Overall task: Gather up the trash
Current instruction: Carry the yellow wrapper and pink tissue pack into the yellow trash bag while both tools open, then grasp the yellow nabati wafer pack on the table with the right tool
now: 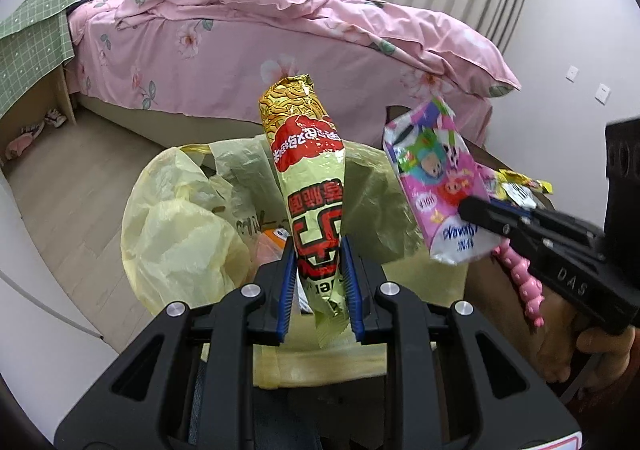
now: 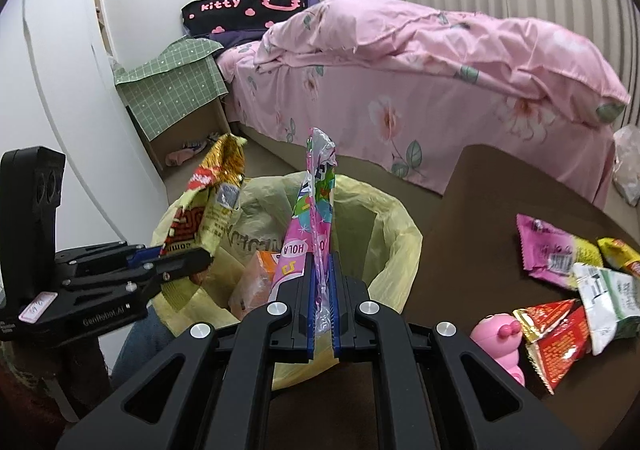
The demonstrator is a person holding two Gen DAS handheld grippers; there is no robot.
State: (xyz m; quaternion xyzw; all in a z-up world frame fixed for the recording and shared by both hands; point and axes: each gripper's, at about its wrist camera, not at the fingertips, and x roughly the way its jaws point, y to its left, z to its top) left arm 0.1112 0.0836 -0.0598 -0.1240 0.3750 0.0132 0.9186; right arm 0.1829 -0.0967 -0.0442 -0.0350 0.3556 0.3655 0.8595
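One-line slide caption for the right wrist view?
Right gripper holds a pink wrapper above the yellow-lined bin; more wrappers wait on the table.

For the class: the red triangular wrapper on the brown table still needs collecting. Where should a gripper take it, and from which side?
Judging by the right wrist view, grip the red triangular wrapper at its crimped bottom point, nearest the table edge. Come from the front, low and level: that corner lies clear, while the pink toy and white-green packet crowd its other sides.

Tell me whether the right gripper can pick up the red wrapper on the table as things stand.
Probably not yet. The right gripper is shut on the pink wrapper above the yellow bin bag. The red wrapper lies uncovered on the table, so the path looks free once the jaws are emptied.
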